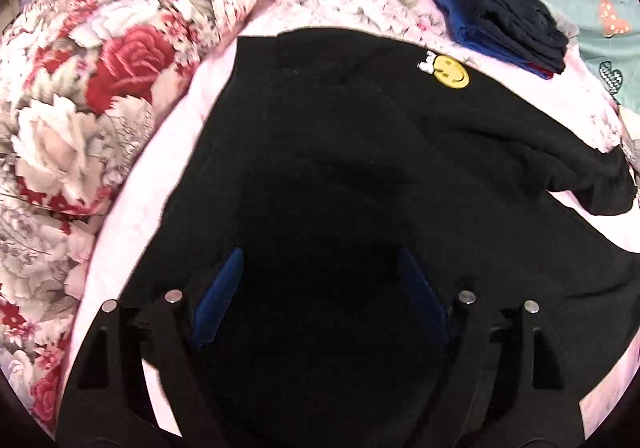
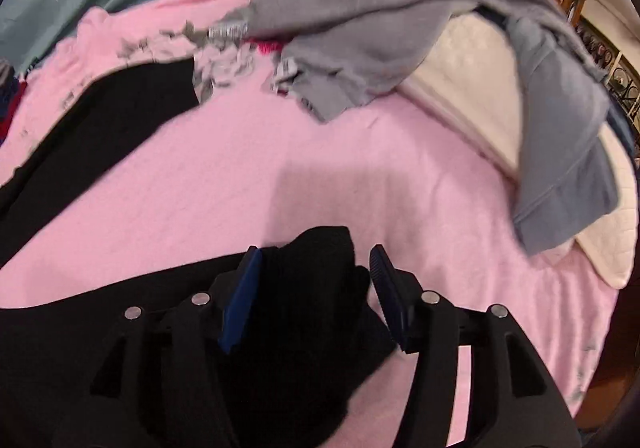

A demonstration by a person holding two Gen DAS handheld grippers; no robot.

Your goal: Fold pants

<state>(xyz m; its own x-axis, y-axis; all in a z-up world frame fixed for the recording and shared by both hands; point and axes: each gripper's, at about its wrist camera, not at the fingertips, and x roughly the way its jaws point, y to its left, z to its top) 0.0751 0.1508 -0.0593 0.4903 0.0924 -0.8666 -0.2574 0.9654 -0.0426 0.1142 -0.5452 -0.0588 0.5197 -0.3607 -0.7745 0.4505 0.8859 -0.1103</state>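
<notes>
Black pants (image 1: 340, 152) spread flat on pink bed cover (image 2: 280, 168), legs running toward right. Right hand-held gripper (image 2: 316, 260) nearer leg end, jaws apart, straddling cuff. Left hand-held gripper (image 1: 320, 260) apart over waist section.

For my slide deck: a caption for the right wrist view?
Open right hand-held gripper straddles a black pants end on the pink blanket.

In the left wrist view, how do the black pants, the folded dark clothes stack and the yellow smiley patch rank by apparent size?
1. black pants, largest, though nearest the camera.
2. folded dark clothes stack, farther away.
3. yellow smiley patch, clearly smallest.
</notes>
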